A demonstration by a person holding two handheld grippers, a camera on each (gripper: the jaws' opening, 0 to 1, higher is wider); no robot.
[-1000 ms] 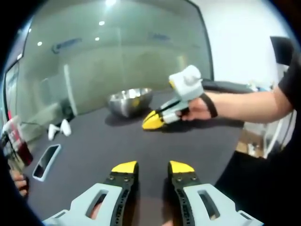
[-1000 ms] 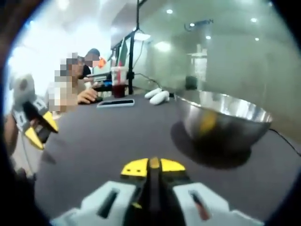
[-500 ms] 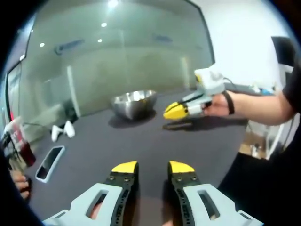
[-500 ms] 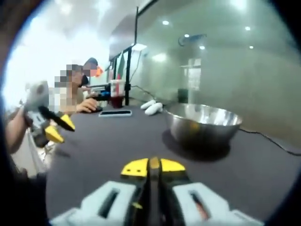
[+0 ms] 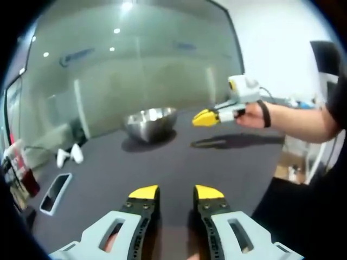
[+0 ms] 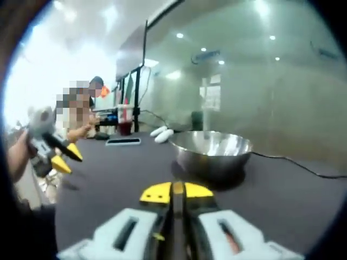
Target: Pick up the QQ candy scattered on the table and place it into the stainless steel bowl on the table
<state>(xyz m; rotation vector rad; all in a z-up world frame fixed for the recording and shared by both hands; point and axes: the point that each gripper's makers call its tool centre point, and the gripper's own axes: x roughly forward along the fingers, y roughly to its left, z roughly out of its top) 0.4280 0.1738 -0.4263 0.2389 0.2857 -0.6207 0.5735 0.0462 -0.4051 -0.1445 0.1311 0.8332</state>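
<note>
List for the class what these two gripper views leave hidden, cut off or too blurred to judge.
- Inside of the stainless steel bowl: in the right gripper view its near wall hides the bottom; in the left gripper view it is too small, so any candy there is unclear.
- Whether the right gripper holds candy: shut tips hide it.
- Phone screen: blurred.
- Red drink: too small.

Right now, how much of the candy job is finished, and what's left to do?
No loose candy shows on the dark table, so the gathering looks largely done. What lies inside the stainless steel bowl cannot be told. The right gripper is shut and raised short of the bowl; anything held cannot be seen. The left gripper is open and holds nothing.
</note>
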